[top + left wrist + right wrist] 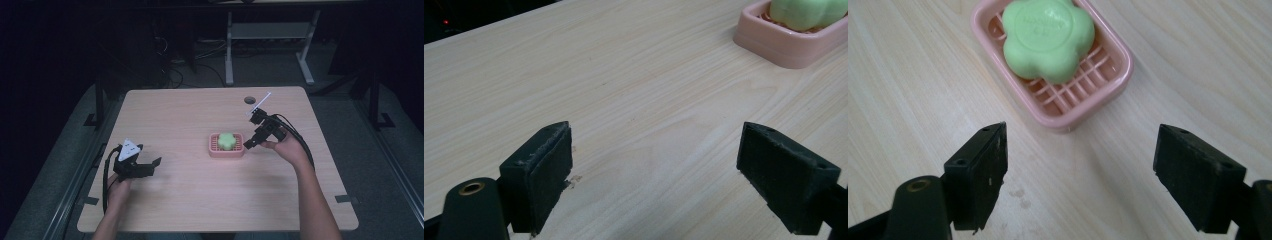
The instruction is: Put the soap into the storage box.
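A green flower-shaped soap [227, 140] [1048, 39] lies in a pink slatted soap dish [215, 149] [1088, 102] near the middle of the wooden table [200, 200]. My right gripper [248, 144] [1080, 172] hovers just right of the dish, open, nothing between its jaws. My left gripper [155, 164] [656, 175] rests low over the table at the front left, open and empty, pointing toward the dish [784, 47] and the soap [806, 12] far off at the upper right.
A round cable hole [250, 100] sits near the table's far edge. A white strip [261, 102] sticks up from the right gripper. Beyond the table stand grey desk legs [229, 50] and cables on a dark floor.
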{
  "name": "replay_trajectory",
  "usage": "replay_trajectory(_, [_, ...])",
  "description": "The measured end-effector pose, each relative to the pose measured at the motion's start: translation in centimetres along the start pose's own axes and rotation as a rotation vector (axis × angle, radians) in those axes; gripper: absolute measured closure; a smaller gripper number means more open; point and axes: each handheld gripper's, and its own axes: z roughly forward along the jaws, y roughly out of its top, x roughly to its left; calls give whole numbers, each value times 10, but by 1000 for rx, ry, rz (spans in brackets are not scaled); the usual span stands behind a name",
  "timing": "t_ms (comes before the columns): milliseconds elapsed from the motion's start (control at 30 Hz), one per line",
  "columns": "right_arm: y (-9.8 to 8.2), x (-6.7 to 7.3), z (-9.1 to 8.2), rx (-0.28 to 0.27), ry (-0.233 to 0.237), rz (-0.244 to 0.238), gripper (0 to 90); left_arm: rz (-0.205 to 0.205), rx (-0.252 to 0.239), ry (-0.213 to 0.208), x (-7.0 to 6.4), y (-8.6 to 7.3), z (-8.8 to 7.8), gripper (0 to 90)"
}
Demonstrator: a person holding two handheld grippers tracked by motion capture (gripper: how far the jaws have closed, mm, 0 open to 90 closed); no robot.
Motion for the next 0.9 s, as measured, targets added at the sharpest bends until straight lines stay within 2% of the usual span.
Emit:
replay_trajectory(267, [-21, -7, -2, -16, 13, 34, 207, -6, 3, -3, -1, -1, 0, 144])
replay_trajectory(333, [-25, -9, -3, -8, 10, 37, 206, 7, 2, 1, -1, 0, 1, 144])
replay_trajectory(500, [-35, -11, -6, -28, 8, 51, 205, 11, 10, -4, -2, 0, 2, 144])
replay_trajectory(633, [-46, -9, -5, -30, 4, 49, 206, 13, 13, 1, -2, -1, 1, 143])
replay_trajectory(767, [-60, -7, -4, -44, 26, 49, 210, 23, 18, 3, -3, -1, 2, 144])
replay_trajectory(833, [-67, -7, -4, -47, 27, 51, 211, 13, 13, -3, -4, -1, 3, 143])
replay_trajectory(900, [-71, -7, -5, -43, 34, 56, 211, 26, 23, 0, -5, -1, 4, 144])
